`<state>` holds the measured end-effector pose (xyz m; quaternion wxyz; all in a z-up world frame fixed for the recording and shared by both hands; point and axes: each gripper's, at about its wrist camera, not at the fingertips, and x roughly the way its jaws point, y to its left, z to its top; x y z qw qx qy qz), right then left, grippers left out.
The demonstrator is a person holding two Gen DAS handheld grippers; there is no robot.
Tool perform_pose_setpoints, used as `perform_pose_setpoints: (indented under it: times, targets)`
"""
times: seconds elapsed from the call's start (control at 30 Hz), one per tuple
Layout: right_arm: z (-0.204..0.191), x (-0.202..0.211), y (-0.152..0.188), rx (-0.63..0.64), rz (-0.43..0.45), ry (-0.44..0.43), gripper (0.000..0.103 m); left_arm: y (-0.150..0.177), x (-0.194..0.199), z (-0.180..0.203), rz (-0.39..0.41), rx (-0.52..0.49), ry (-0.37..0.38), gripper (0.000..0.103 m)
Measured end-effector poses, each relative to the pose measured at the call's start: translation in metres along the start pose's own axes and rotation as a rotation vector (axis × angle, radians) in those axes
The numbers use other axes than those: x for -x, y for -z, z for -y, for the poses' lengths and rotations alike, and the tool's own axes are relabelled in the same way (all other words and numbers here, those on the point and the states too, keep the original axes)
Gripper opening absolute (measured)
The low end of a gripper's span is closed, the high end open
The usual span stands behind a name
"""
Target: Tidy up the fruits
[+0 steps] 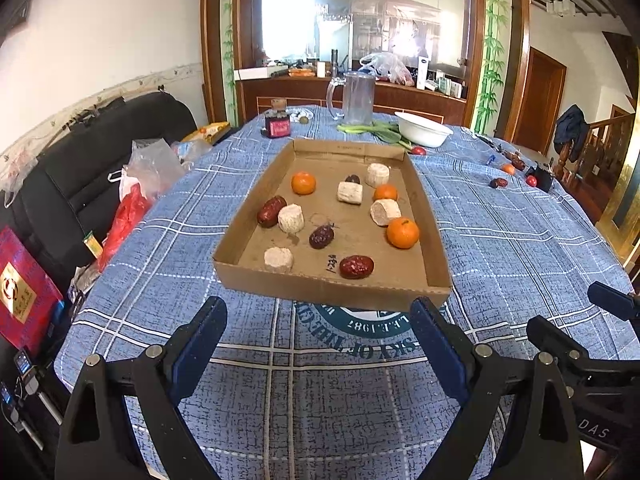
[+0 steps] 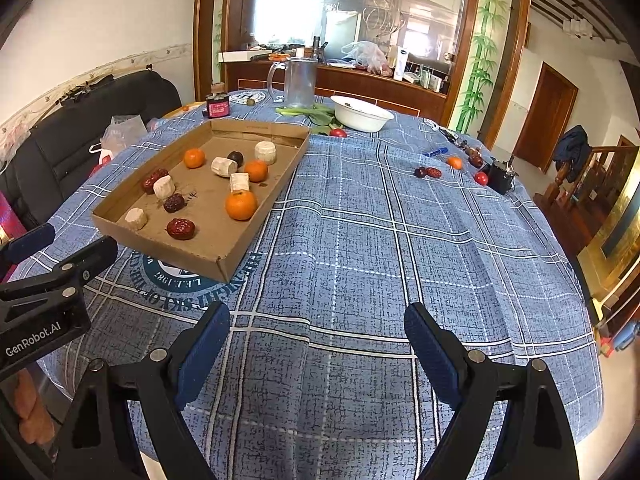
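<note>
Left wrist view shows the left gripper [image 1: 316, 320] with its jaws wide apart and nothing between them, hovering above the tabletop [image 1: 500, 264] just before the near wall of the cardboard tray [image 1: 320, 286]. The right gripper [image 2: 316, 328] is also spread and empty, over bare cloth to the right of the tray.

Nothing is grasped yet, so the step in hand seems to be choosing a first fruit. The red date [image 1: 356, 267] lies nearest, just behind the near wall. I think it is best to come from above, over the wall, so the tray is not pushed. The large orange [image 1: 402, 233] sits close to the right wall, with little room for a finger there.

Further right, loose fruits [image 2: 428, 172] lie on open cloth, well apart from the tray; the way to them is free.
</note>
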<state>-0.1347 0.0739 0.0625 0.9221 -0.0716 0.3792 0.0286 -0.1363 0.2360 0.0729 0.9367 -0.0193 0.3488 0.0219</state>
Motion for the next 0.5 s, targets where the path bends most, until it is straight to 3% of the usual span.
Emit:
perform_pose_setpoints:
  times: [0.23, 0.5]
  targets:
    - [0.0036, -0.0037, 0.0004, -0.01, -0.017, -0.001, 0.092, -0.0008, -0.004, 0.0001, -0.006, 0.023, 0.024, 0.093]
    - [0.0083, -0.006, -0.0004, -0.015, -0.024, 0.005, 0.092, -0.0028, -0.0075, -0.0021, -0.012, 0.027, -0.008, 0.093]
